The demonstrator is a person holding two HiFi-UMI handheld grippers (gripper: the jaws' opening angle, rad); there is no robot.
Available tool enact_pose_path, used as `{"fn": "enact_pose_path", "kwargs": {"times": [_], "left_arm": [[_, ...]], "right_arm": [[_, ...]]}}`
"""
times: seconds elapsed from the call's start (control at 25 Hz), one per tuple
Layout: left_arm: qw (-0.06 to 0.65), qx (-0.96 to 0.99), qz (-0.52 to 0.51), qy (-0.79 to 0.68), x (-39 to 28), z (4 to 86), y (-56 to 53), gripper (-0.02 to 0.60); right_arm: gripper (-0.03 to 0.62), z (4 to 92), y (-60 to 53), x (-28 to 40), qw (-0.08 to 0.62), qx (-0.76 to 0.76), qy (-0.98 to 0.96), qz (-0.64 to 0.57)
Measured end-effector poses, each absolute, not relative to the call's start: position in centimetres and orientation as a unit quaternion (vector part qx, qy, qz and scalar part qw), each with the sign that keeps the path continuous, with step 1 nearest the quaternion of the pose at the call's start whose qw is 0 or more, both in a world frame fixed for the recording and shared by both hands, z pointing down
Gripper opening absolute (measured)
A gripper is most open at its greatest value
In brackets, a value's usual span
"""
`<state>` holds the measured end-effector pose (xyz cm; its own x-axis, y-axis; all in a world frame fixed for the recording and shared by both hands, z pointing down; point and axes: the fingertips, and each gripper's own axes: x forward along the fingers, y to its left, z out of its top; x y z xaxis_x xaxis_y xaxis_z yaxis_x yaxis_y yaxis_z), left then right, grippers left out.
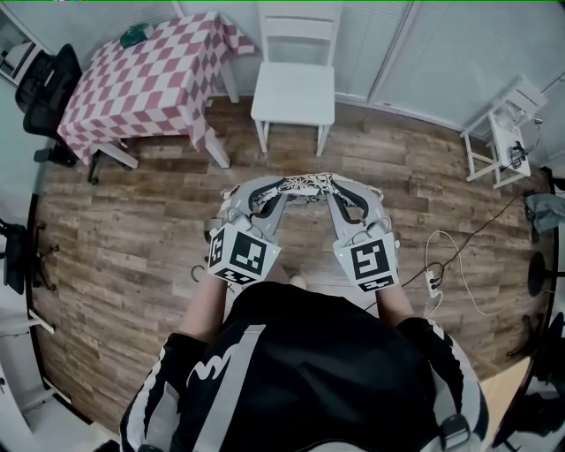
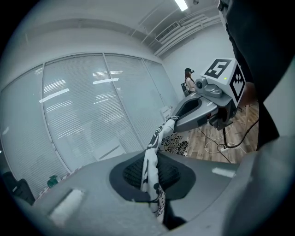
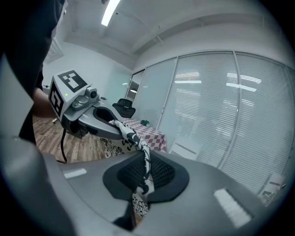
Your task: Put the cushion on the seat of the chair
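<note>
Cushion (image 1: 309, 184) hangs pinched between left gripper (image 1: 279, 189) and right gripper (image 1: 340, 188).

Wood plank floor (image 1: 132, 221), red-checked table (image 1: 141, 79), white window blinds (image 2: 92, 106), ceiling strip light (image 3: 110, 11)

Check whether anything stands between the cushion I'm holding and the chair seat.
Nothing visible does. Only bare wooden floor lies between the cushion and the chair seat, which is empty. The checked table stands off to the picture's left of that path.
</note>
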<state>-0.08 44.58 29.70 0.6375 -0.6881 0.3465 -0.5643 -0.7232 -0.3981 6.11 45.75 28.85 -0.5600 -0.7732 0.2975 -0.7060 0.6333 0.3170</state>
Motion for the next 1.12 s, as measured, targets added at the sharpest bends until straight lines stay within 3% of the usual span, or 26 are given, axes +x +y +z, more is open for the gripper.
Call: {"fn": "enact_pose_path", "kwargs": {"times": [1.12], "left_arm": [[0.14,-0.901,-0.248,0.326,-3.3,30.4,30.9,0.015]], "right_arm": [[0.009,29.9,32.5,2.8,0.219,0.444,-0.865,-0.078]]}}
